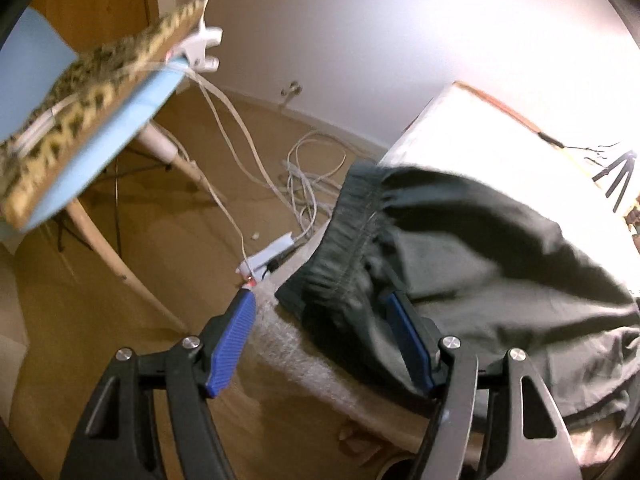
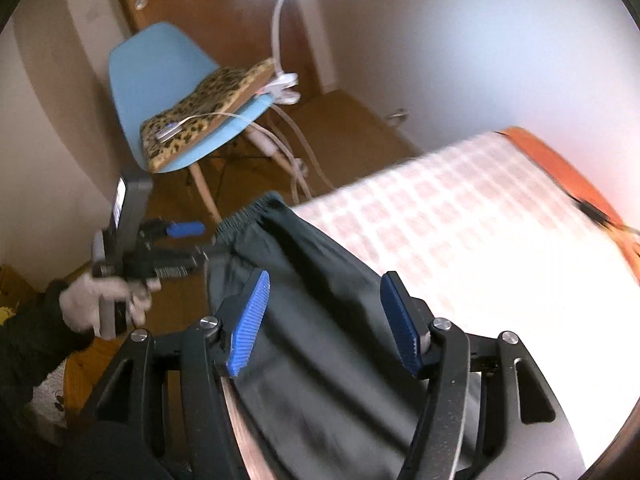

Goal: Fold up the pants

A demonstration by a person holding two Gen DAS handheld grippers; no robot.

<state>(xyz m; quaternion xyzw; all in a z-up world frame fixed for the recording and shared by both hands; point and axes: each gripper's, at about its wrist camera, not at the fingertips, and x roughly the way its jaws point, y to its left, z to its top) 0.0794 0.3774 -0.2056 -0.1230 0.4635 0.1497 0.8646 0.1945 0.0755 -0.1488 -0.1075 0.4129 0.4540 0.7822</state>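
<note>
Dark grey-green pants (image 1: 480, 248) with an elastic waistband (image 1: 352, 236) lie on a table with a checked cloth (image 1: 472, 136); the waistband hangs at the table's left edge. My left gripper (image 1: 320, 304) is open, its jaws astride the waistband corner, the right pad partly under fabric. In the right wrist view the pants (image 2: 320, 360) run toward me. My right gripper (image 2: 326, 284) is open just above the cloth. The left gripper (image 2: 188, 240) shows there at the waistband (image 2: 248, 212), held by a gloved hand.
A blue chair (image 2: 160, 80) with a leopard-print cushion (image 2: 208, 108) and a clip-on lamp (image 2: 280, 40) stands left of the table. White cables (image 1: 308, 176) lie on the wooden floor. The table's orange far edge (image 2: 560, 168) lies beyond the checked cloth.
</note>
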